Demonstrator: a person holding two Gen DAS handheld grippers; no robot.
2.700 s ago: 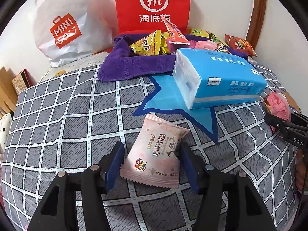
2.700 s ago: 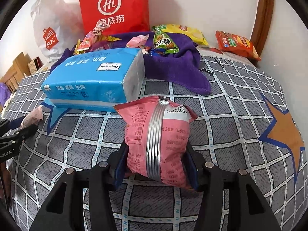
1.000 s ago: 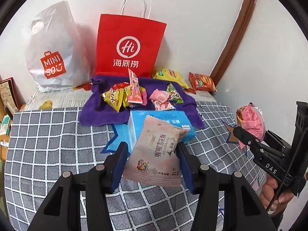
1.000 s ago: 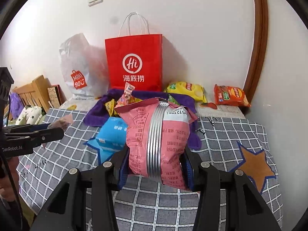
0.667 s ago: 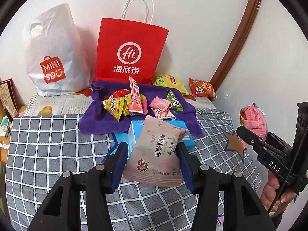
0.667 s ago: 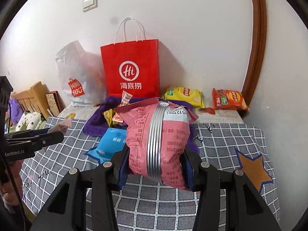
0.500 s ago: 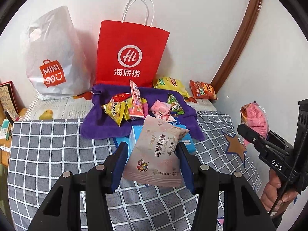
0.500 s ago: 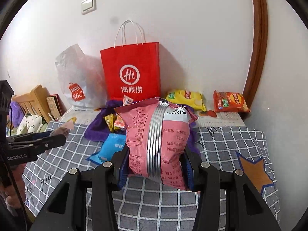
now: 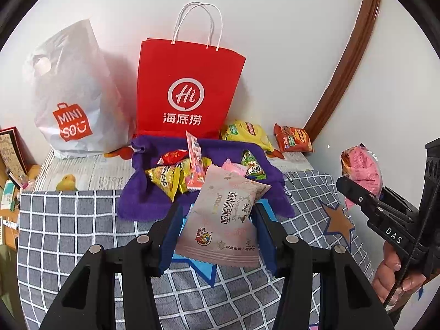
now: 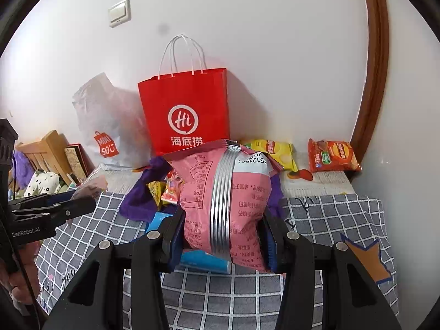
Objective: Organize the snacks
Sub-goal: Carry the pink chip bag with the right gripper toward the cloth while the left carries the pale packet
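Observation:
My left gripper [image 9: 217,225] is shut on a pale pink snack packet [image 9: 224,220], held in the air above the checked cloth. My right gripper [image 10: 222,231] is shut on a puffy pink chip bag [image 10: 225,198] with a silver seam, also lifted. The right gripper with its pink bag [image 9: 361,169] shows at the right edge of the left wrist view, a hand below it. A red paper bag [image 9: 187,93] stands open-topped against the wall. In front of it, several small snacks [image 9: 176,173] lie on a purple towel [image 9: 143,195].
A white plastic Miniso bag [image 9: 68,96] stands left of the red one. A yellow chip bag [image 10: 272,150] and an orange one [image 10: 331,155] lie by the wall at the right. A blue tissue pack [image 10: 202,261] sits on the grey checked cloth [image 9: 68,233]. Wooden furniture [image 10: 49,148] stands far left.
Both grippers have risen and pulled back from the table with their packets still held. The red bag's open top and handles have come into view.

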